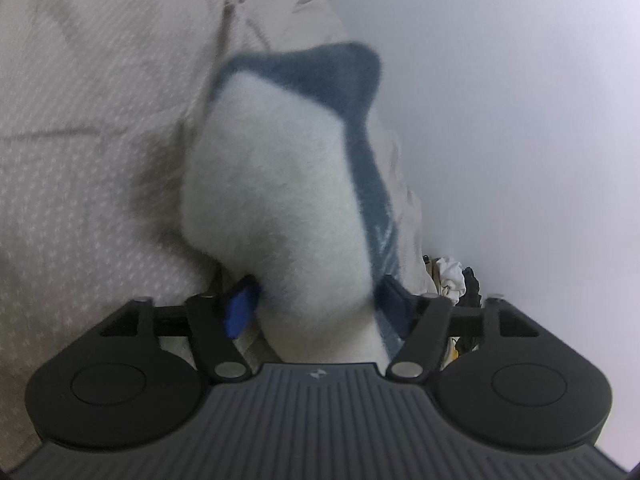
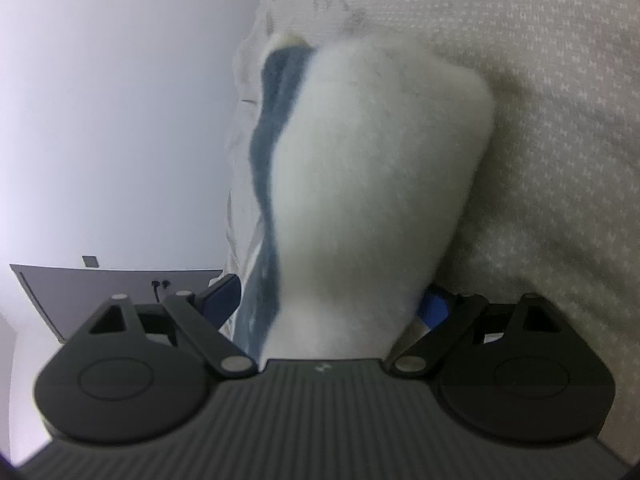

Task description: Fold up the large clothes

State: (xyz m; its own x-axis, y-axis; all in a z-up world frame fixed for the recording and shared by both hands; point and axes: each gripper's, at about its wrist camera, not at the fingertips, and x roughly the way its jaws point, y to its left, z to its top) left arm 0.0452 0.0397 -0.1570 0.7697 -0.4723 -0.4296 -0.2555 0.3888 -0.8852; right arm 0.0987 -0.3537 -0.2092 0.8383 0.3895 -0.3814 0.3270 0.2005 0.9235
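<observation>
Fleece garment [image 1: 276,184] runs lengthwise straight ahead between both tongs, left [image 1: 316,304] and right [image 2: 332,300], over the bed [image 1: 80,120] (grip unclear, cannot tell)

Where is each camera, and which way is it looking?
Left wrist: sits on the left gripper, looking forward along its fingers at a fluffy white and blue garment lying between them, a patterned bedcover beyond.
Right wrist: sits on the right gripper, looking along its fingers at the same kind of fluffy fabric.
Both show bedcover, a pale wall and blue finger pads.
</observation>
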